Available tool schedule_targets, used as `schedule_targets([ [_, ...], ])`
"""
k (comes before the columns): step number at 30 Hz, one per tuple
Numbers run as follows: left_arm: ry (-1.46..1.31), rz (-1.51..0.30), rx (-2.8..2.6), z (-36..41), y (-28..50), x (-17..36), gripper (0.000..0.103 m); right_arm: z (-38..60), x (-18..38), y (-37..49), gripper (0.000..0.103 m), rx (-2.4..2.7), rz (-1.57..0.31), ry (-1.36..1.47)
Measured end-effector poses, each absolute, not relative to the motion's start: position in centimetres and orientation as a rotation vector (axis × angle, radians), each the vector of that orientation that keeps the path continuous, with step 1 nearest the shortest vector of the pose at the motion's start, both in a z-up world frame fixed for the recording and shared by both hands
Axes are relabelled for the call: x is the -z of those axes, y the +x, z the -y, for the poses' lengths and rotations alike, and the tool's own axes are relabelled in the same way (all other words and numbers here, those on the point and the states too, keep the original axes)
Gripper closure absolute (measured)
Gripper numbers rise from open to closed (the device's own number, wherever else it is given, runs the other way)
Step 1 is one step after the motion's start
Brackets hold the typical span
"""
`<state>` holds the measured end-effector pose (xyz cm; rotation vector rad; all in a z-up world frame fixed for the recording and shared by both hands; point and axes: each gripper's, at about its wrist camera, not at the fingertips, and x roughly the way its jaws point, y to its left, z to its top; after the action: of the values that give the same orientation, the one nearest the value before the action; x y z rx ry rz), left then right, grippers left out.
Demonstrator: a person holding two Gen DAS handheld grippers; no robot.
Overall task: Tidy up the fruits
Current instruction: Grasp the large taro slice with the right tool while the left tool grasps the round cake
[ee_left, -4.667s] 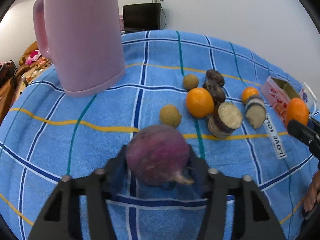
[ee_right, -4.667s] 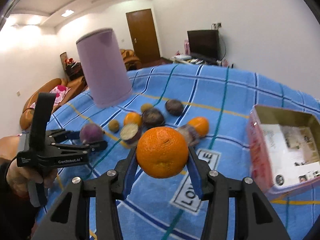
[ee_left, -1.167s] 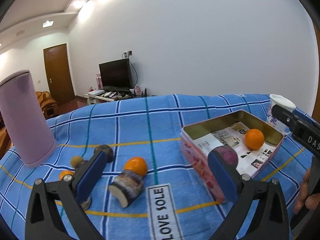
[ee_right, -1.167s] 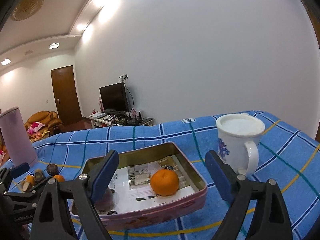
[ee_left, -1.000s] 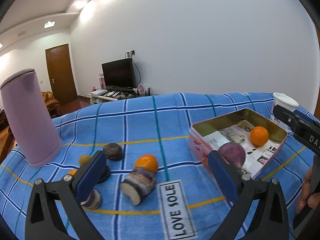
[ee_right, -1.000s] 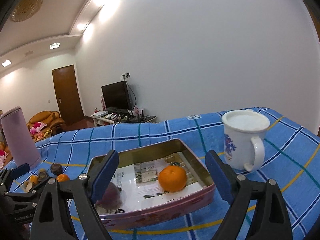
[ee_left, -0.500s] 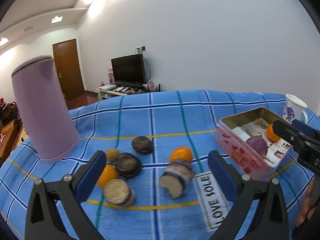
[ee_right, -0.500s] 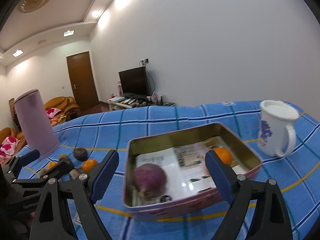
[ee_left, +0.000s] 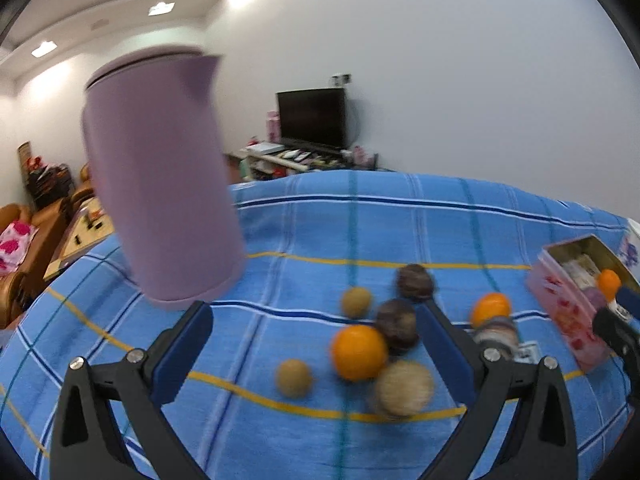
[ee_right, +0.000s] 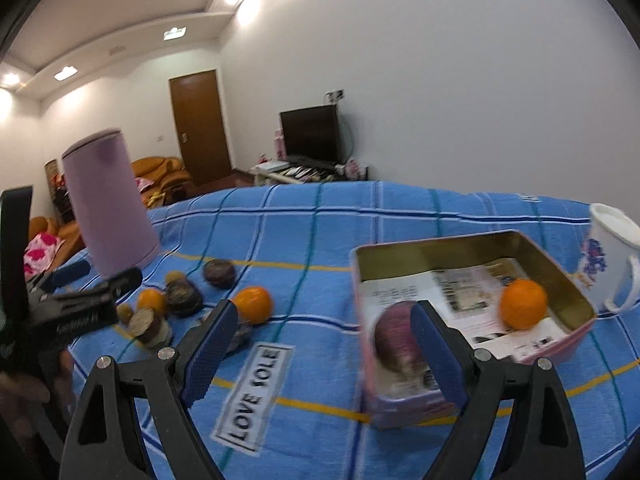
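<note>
Orange (ee_left: 359, 351) loose on blue cloth (ee_left: 304, 232), just ahead between spread fingers of empty left hand-held gripper (ee_left: 316, 348); right hand-held gripper (ee_right: 320, 344) farther, spread, empty.

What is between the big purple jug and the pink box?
A pile of fruit on the blue cloth lies between the purple jug and pink box, in the right wrist view.

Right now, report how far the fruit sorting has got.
Done: one orange and a purple fruit lie in the tin. In hand: nothing; left tongs and right tongs are open and empty. Left: two oranges and several brown and dark pieces on the blue cloth.
</note>
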<state>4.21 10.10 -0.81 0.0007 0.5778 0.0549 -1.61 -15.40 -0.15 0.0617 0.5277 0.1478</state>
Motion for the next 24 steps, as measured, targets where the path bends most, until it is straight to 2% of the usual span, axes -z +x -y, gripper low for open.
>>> schedule_targets([
  [9,-0.053,-0.596,-0.129,-14.5,4.5,0.9,0.0,11.0,1.1,-0.4,0.014,-0.259,-0.611,0.007],
  [19,-0.058,-0.634,-0.035,-14.1,4.2,0.7,0.001,6.7,3.2,3.5,0.014,-0.315,-0.781,-0.091],
  [20,-0.052,-0.637,-0.029,-13.9,4.3,0.7,0.001,6.4,3.5,3.9,0.017,-0.32,-0.796,-0.089],
  [24,-0.064,-0.635,-0.009,-13.8,4.2,0.6,0.001,5.7,4.5,5.4,0.041,-0.339,-0.869,-0.083],
])
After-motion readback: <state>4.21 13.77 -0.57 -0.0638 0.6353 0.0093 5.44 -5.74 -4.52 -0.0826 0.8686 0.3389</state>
